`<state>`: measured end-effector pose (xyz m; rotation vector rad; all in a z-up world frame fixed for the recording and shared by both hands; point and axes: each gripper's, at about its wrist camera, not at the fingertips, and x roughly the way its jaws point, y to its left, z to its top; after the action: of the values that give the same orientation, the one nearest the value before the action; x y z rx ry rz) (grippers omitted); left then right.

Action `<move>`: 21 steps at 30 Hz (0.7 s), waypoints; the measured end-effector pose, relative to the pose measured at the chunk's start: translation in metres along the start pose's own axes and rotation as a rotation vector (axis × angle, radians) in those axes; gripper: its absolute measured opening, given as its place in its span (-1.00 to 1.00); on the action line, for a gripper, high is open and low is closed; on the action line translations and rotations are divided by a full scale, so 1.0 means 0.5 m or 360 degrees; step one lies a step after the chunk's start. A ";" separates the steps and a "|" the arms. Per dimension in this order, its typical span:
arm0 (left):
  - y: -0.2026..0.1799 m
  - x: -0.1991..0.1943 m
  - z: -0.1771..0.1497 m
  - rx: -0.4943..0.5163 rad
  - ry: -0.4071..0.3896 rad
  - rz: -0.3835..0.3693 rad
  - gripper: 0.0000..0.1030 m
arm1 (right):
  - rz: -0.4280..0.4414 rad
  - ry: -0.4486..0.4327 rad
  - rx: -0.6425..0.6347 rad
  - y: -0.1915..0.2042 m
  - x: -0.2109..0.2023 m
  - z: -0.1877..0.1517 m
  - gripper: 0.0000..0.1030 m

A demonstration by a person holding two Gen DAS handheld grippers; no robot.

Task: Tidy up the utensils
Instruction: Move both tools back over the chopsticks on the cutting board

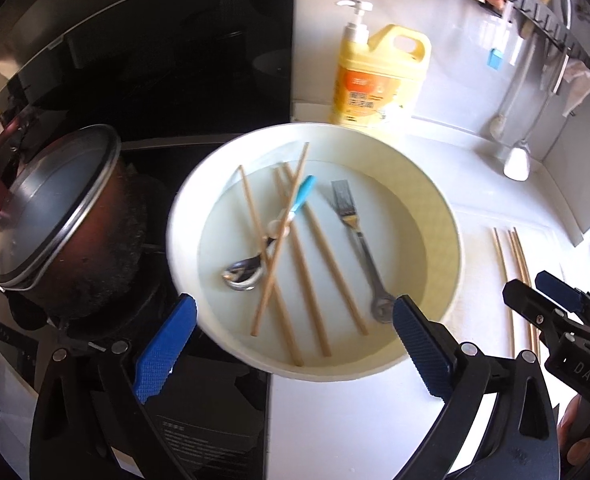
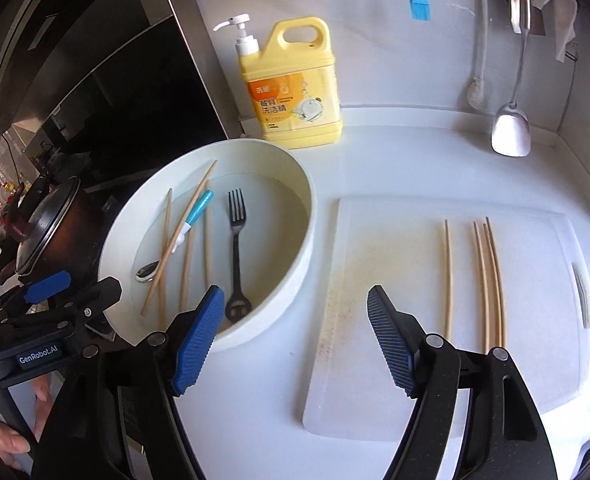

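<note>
Left gripper (image 1: 295, 336) wide open, nothing between the blue pads, hovering over the near rim of the white basin (image 1: 453, 216). Right gripper (image 2: 291, 340) open as well, empty, poised above the gap between basin and white cutting board (image 2: 375, 380); seen from the left wrist at about 4 o'clock, beside the left one.

Inside the basin, left wrist view: loose wooden chopsticks (image 1: 299, 264) lying crossed around the centre; a spoon with a blue-and-white handle (image 1: 255, 264) at about 8 o'clock, bowl toward the near rim, one chopstick laid over it; a metal fork (image 1: 357, 236) at about 3 o'clock, tines pointing away, handle ring near the right pad of the left gripper.

On the cutting board, right wrist view: four chopsticks (image 2: 485, 280) lying roughly parallel at about 2 o'clock of the right gripper, one set apart to the left, three close together.

Yellow detergent jug (image 2: 295, 88) with pump at 12 o'clock, just behind the basin. Lidded dark pot (image 1: 63, 216) at 9 o'clock of the basin, on the black stove. Ladle and spatula (image 2: 511, 132) hanging at the wall, about 2 o'clock. White counter (image 2: 255, 420) beneath everything.
</note>
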<state>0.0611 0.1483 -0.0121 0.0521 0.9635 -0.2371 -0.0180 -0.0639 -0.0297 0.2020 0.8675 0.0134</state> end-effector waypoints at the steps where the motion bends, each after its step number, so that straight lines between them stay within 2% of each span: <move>1: -0.014 0.000 -0.001 0.0007 -0.0002 -0.0019 0.88 | -0.0016 0.0002 0.0007 -0.014 -0.005 -0.008 0.37; 5: -0.085 -0.002 -0.006 0.0040 -0.0015 -0.0095 0.88 | -0.0110 0.0008 0.0043 -0.082 -0.032 -0.036 0.37; 11: -0.216 -0.004 -0.028 0.0082 -0.0031 -0.0158 0.88 | -0.0229 -0.0013 0.0096 -0.227 -0.085 -0.075 0.38; 15: -0.301 0.001 -0.051 0.0051 -0.0029 -0.0097 0.88 | -0.0243 -0.0008 0.0077 -0.326 -0.107 -0.094 0.41; 18: -0.350 0.006 -0.072 -0.0004 -0.0018 -0.0073 0.88 | -0.0214 -0.0029 0.0060 -0.391 -0.116 -0.103 0.41; 21: -0.390 0.009 -0.088 -0.0027 -0.0007 0.0005 0.88 | -0.0171 -0.0001 0.0038 -0.440 -0.102 -0.109 0.41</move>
<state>-0.0155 -0.0359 -0.0291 0.0373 0.9608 -0.2259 -0.1080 -0.2751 -0.0655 0.1776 0.8773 -0.0976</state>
